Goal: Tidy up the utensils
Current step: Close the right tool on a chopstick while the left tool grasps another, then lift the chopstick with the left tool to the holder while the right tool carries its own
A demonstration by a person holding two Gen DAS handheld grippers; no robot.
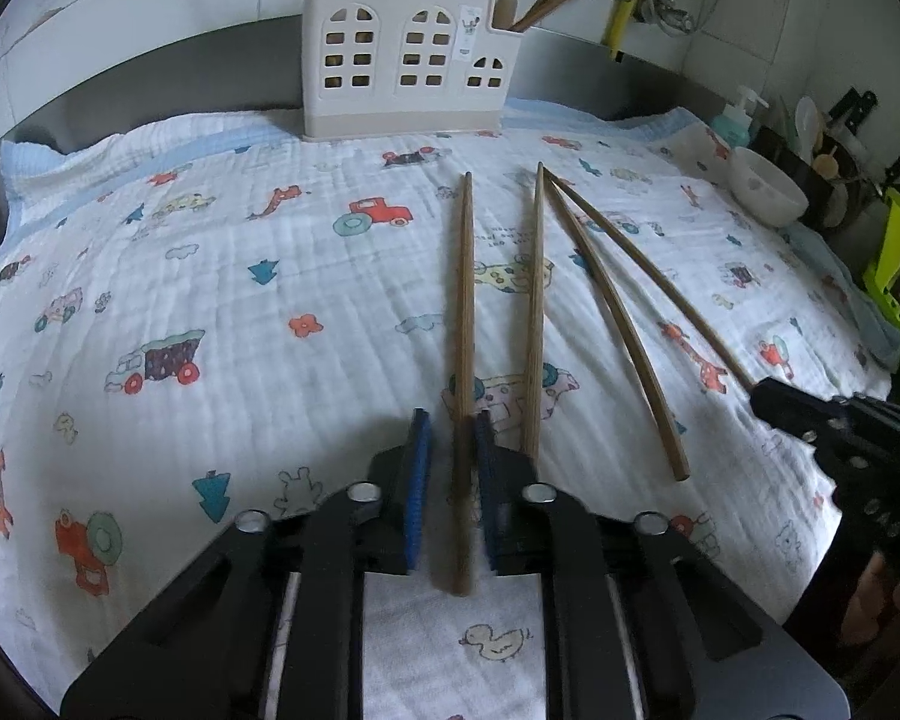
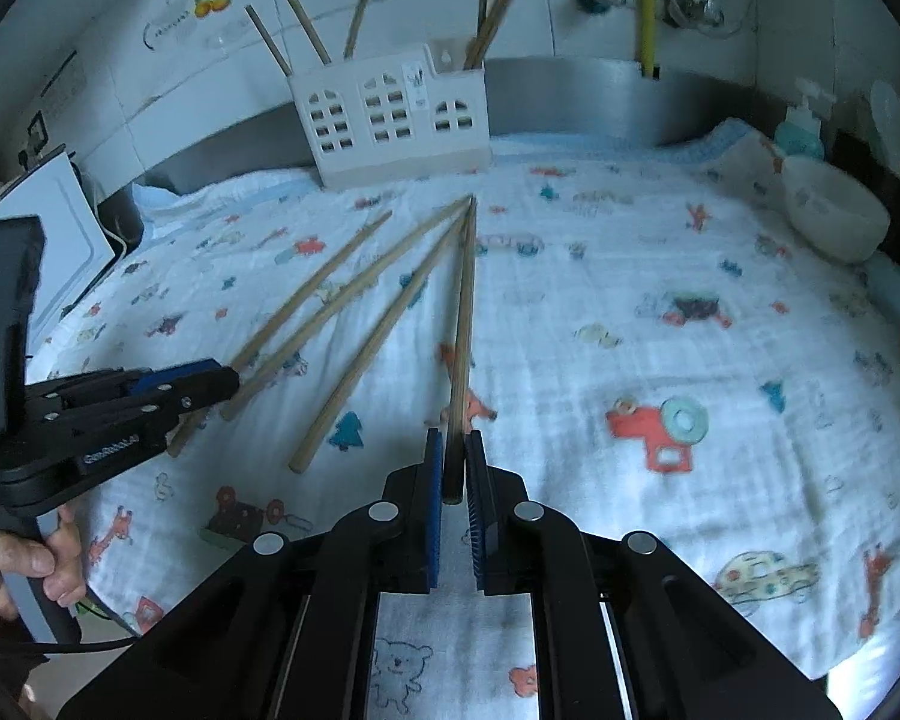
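- Four long brown wooden chopsticks lie on the white cartoon-print cloth (image 1: 210,300) covering the worktop, their tips pointing toward the white house-shaped plastic utensil holder (image 1: 411,69) at the back edge.
- The left claw (image 1: 453,468) straddles the butt end of the leftmost chopstick (image 1: 463,312); its blue pads sit beside the wood with a gap on one side, so I judge it not yet clenched.
- The right claw (image 2: 453,462) is clenched on the rightmost chopstick (image 2: 465,312) near its butt end.
- To do this well: close squarely on the stick, lift it level, then tip it upright over a holder compartment already holding chopsticks.
- Risk: a thin round stick may swivel between the pads.
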